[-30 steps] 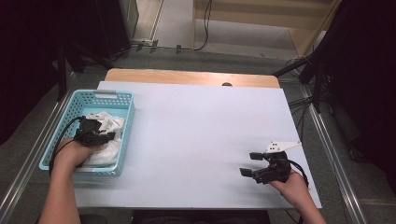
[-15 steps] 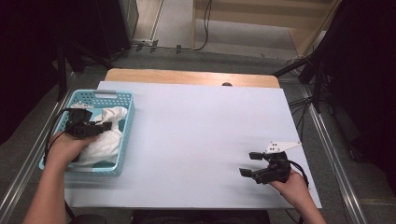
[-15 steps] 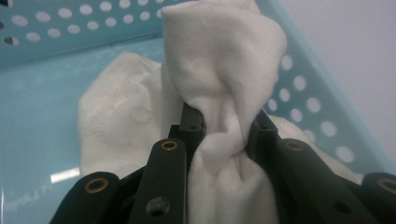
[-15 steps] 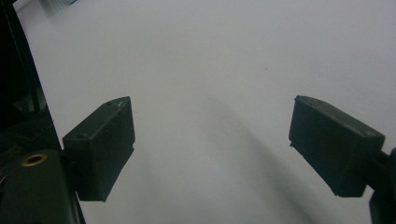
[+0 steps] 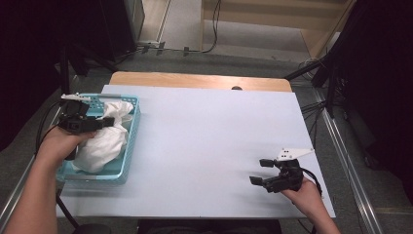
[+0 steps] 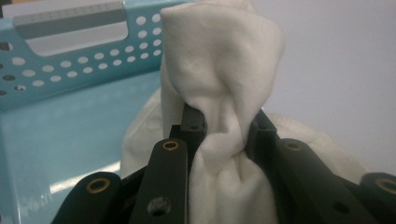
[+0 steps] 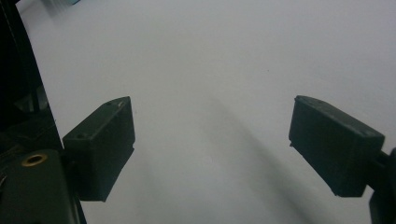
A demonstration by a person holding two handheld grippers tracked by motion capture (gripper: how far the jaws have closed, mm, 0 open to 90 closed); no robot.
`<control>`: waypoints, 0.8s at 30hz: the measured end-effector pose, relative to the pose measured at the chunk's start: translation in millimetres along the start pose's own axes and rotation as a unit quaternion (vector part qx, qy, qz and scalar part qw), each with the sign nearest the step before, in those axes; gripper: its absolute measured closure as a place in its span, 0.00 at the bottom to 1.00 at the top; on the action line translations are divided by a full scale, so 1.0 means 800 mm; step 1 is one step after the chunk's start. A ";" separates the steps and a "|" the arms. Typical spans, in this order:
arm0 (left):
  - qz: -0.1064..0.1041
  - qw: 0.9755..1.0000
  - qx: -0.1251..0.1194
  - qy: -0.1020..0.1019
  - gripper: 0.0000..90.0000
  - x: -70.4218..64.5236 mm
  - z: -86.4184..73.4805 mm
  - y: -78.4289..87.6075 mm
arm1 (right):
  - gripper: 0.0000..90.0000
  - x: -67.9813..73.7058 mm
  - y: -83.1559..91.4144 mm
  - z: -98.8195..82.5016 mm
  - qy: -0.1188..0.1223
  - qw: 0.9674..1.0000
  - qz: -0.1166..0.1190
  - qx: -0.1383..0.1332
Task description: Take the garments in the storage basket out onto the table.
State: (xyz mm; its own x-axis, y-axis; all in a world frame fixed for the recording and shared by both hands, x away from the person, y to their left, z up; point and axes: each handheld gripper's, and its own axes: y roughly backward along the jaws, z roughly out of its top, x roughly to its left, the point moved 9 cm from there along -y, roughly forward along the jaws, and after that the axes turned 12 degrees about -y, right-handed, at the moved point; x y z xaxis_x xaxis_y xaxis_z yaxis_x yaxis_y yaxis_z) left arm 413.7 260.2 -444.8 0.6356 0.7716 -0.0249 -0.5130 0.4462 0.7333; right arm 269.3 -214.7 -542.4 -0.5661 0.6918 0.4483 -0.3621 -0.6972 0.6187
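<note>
Two grippers: left gripper clenched on white cloth above blue basket; right gripper jaws spread, empty, over table.

My left gripper sits up at the left side in the high view, hand wrapped around its body, forearm coming in from the bottom left corner. Its jaws are pinched tight on a bunch of white cloth, you can see the fabric squeezed between the pads in the left gripper view. The right gripper is down low at the right, hand behind it, pointing left. Its jaws stand wide apart with nothing between them.
</note>
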 end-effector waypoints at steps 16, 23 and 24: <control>-0.036 0.999 -0.013 -0.029 0.84 -0.015 0.043 0.037 | 0.14 -0.002 0.001 0.000 -0.002 1.000 -0.003 -0.002; -0.088 0.994 -0.028 -0.050 0.84 -0.032 0.065 0.055 | 0.14 0.000 0.000 0.000 -0.002 1.000 0.005 -0.001; -0.092 0.994 -0.028 -0.054 0.84 -0.035 0.070 0.058 | 0.14 0.000 -0.001 0.000 -0.002 1.000 0.005 -0.001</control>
State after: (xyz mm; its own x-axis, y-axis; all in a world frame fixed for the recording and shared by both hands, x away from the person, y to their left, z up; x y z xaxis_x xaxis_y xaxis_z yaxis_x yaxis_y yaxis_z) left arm 404.2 234.0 -372.2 0.7776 0.6237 -0.0796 -0.4128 0.6019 0.6836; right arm 269.2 -214.3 -542.6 -0.5669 0.6852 0.4573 -0.3577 -0.7048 0.6127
